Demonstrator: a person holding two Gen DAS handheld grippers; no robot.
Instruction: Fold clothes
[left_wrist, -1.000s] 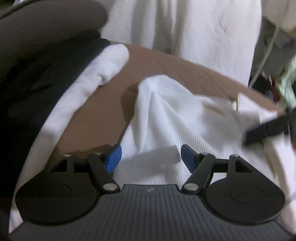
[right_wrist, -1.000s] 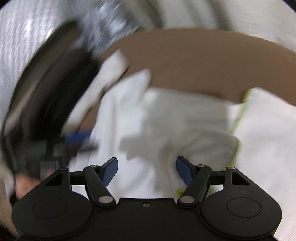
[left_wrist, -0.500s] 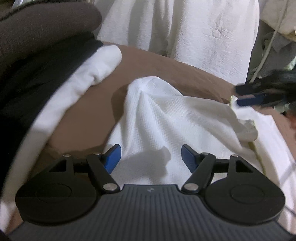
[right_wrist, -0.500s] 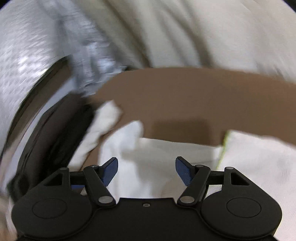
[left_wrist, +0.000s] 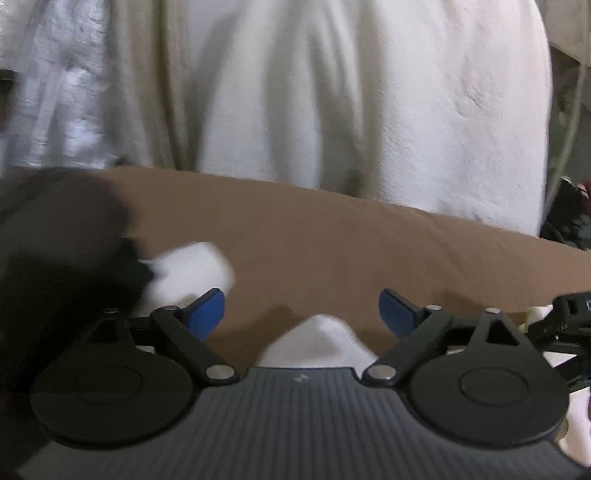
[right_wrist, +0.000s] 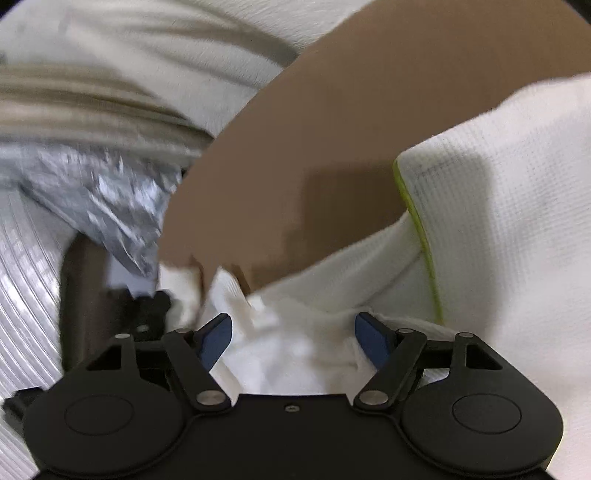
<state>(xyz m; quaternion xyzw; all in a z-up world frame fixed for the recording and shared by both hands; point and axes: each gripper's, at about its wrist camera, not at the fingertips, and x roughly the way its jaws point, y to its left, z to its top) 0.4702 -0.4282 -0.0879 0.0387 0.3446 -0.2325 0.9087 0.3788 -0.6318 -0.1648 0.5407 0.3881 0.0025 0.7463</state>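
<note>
The left gripper (left_wrist: 301, 314) points down at a brown surface (left_wrist: 332, 251), its blue-padded jaws spread wide and opening further. Nothing is pressed between them. A peak of the white garment (left_wrist: 317, 343) rises in the gap close to the gripper body, without touching either pad. Just beyond the left finger (left_wrist: 207, 312) lies a rolled white cloth (left_wrist: 188, 269), and beside it, at the left edge, sits a blurred dark mass (left_wrist: 62, 251). At the right edge of this view, part of a second black tool is visible, which looks like the other gripper. Beyond the brown surface hangs a pale, cream-white fabric (left_wrist: 332, 92) in soft vertical folds.

The right gripper (right_wrist: 293, 338) is tilted, with its jaws apart and opening as well. Crumpled white garment (right_wrist: 295, 354) lies between and under its fingers, but the pads do not clamp it. The garment spreads to the right in a waffle-like knit, with a lime-green edge (right_wrist: 421, 236) running along a fold. Beyond it is bare brown surface, and to the left a blurred silvery grey fabric (right_wrist: 103, 195) and pale cloth.
</note>
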